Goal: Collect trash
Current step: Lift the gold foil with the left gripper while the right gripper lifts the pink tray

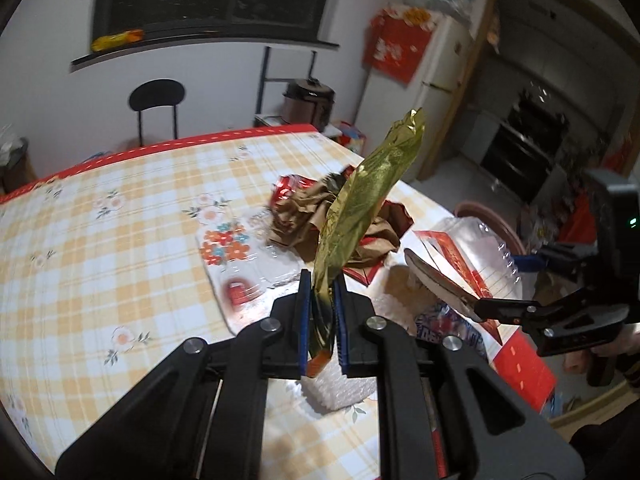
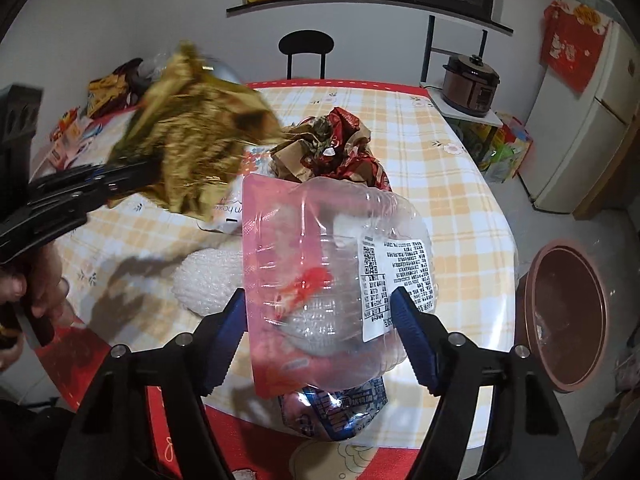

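My left gripper (image 1: 322, 282) is shut on the lower end of a long gold foil wrapper (image 1: 368, 192), which sticks up above the checked tablecloth (image 1: 120, 240). The right wrist view shows the same wrapper (image 2: 192, 136), blurred, with the left gripper (image 2: 100, 184) at the left edge and a hand behind it. My right gripper (image 2: 320, 292) grips a clear plastic container (image 2: 332, 264) with a pink rim and a white label, one blue pad pressing on each side. In the left wrist view that container (image 1: 476, 248) sits at the right between the right gripper's fingers (image 1: 436, 280).
A heap of crumpled brown paper and red wrappers (image 2: 328, 140) lies mid-table. White bubble foam (image 2: 208, 280) and a blue printed wrapper (image 2: 340, 408) lie under the container. A brown basin (image 2: 568, 316) stands on the floor at the right. Behind are a chair (image 2: 306, 48) and a cooker (image 2: 472, 84).
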The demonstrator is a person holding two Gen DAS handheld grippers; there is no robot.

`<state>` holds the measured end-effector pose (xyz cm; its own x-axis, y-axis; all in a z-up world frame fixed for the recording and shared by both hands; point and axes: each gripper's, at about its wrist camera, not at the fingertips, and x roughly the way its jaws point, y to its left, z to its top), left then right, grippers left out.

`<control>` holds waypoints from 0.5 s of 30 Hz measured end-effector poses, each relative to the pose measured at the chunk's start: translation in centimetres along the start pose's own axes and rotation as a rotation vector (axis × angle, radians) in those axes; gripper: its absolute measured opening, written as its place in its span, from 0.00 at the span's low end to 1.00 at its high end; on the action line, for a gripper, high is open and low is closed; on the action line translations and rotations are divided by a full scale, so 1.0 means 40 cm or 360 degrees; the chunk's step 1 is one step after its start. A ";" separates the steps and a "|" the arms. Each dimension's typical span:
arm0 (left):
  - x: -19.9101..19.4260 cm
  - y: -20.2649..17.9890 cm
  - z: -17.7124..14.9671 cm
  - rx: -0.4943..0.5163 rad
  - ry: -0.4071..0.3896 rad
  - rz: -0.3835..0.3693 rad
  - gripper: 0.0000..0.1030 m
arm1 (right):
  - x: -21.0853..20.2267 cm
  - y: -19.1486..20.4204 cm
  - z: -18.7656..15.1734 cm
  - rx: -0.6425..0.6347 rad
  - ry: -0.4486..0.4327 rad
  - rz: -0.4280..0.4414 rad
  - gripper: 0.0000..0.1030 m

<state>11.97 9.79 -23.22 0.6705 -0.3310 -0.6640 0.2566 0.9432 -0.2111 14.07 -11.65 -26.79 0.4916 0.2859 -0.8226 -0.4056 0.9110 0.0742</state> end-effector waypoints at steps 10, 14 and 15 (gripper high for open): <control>-0.101 0.049 -0.049 -0.0173 -0.0048 0.0027 0.14 | -0.023 -0.031 0.021 0.0157 -0.0027 0.0119 0.66; -0.113 0.056 -0.062 -0.0203 -0.0044 0.0042 0.14 | -0.016 -0.036 0.024 0.0195 -0.0001 0.0145 0.67; -0.115 0.056 -0.064 -0.0206 -0.0046 0.0041 0.14 | -0.015 -0.036 0.023 0.0204 0.0003 0.0149 0.67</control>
<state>7.69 13.48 -22.47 0.6959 -0.3054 -0.6500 0.1482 0.9467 -0.2862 15.07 -12.87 -25.86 0.4549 0.3709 -0.8096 -0.3476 0.9110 0.2220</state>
